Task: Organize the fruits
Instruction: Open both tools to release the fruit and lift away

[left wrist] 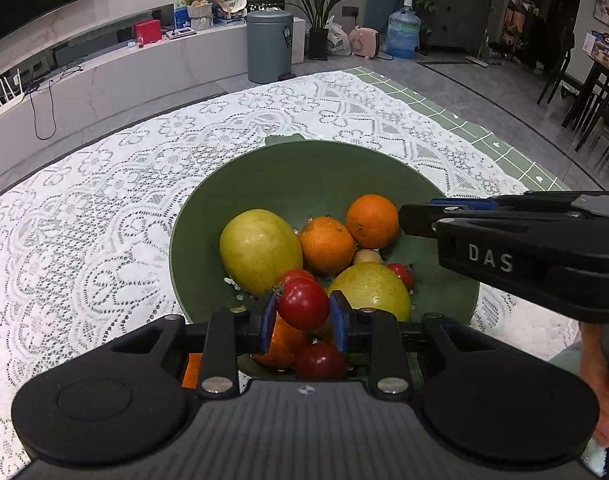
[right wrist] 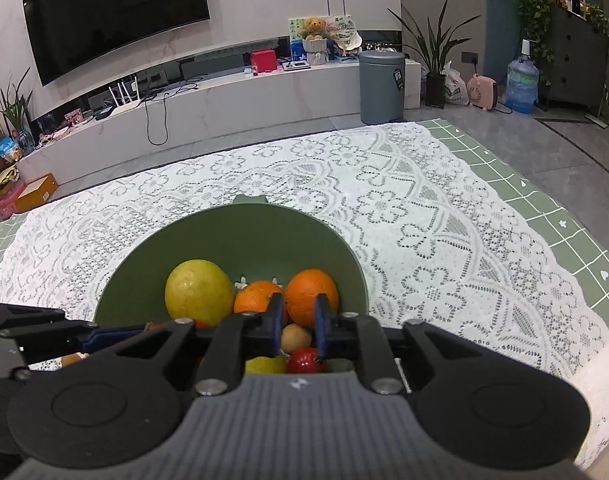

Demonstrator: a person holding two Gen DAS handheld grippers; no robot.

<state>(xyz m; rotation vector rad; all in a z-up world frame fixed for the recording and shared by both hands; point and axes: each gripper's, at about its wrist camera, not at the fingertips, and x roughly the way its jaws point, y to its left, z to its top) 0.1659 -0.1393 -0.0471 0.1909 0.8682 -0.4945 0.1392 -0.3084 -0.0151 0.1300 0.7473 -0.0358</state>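
A green bowl [left wrist: 304,168] [right wrist: 240,236] on the lace cloth holds two yellow-green fruits [left wrist: 260,254], oranges [left wrist: 371,220] [right wrist: 310,292], a small tan fruit [left wrist: 367,257] [right wrist: 295,338] and several red tomatoes [left wrist: 402,276]. My left gripper [left wrist: 302,308] hangs over the bowl's near side, shut on a red tomato [left wrist: 304,304] between its blue pads. My right gripper [right wrist: 300,308] [left wrist: 414,216] reaches in from the right, beside the far orange. Its jaws stand a narrow gap apart with nothing pressed between them; the tan fruit lies below.
A white lace tablecloth [left wrist: 104,220] [right wrist: 444,240] covers a green grid mat [right wrist: 564,216] on the table. Beyond the far edge, on the floor, stand a grey bin [left wrist: 269,46], a low TV bench [right wrist: 224,100] and a water jug [left wrist: 402,32]. A hand [left wrist: 604,380] holds the right gripper.
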